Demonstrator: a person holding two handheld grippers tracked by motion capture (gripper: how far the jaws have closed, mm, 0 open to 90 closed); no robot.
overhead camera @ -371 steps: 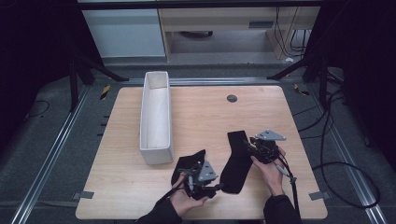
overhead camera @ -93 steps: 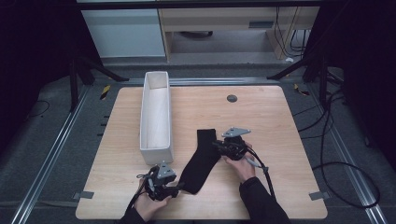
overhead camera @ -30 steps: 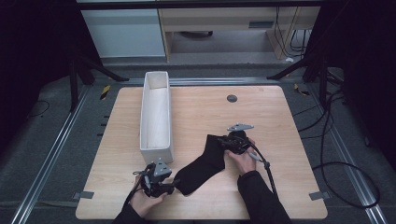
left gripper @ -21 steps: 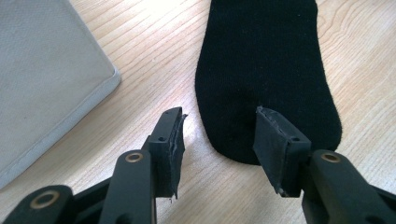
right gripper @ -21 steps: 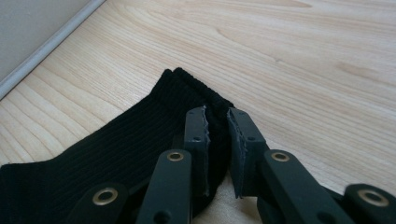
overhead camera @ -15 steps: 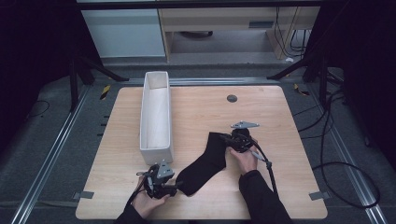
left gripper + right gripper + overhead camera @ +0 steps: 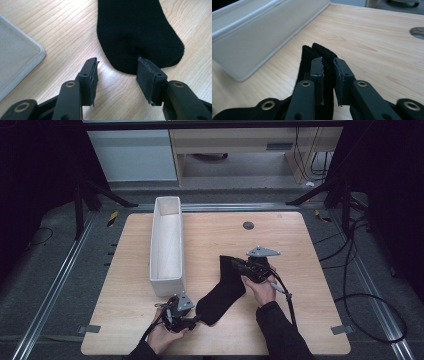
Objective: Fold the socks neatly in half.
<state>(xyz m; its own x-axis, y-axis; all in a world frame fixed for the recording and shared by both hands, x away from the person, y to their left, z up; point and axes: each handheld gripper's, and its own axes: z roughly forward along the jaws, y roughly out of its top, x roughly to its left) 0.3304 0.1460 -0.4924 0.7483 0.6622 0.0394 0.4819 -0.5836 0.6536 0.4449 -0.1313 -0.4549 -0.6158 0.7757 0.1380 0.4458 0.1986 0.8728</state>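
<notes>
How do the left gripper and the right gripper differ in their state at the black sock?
The left gripper has its jaws wide apart at the rounded toe end of the black knitted sock, with bare table between them. The right gripper has its jaws close together, having just been closing, and pinches the folded cuff end. The left gripper is low on the light wooden table; the right gripper lifts its end. Both have black padded jaws.

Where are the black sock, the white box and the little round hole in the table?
black sock (image 7: 225,292), high view, middle of the foot.
white box (image 7: 166,244), high view, inside floor.
round hole (image 7: 248,225), high view, its centre.
</notes>
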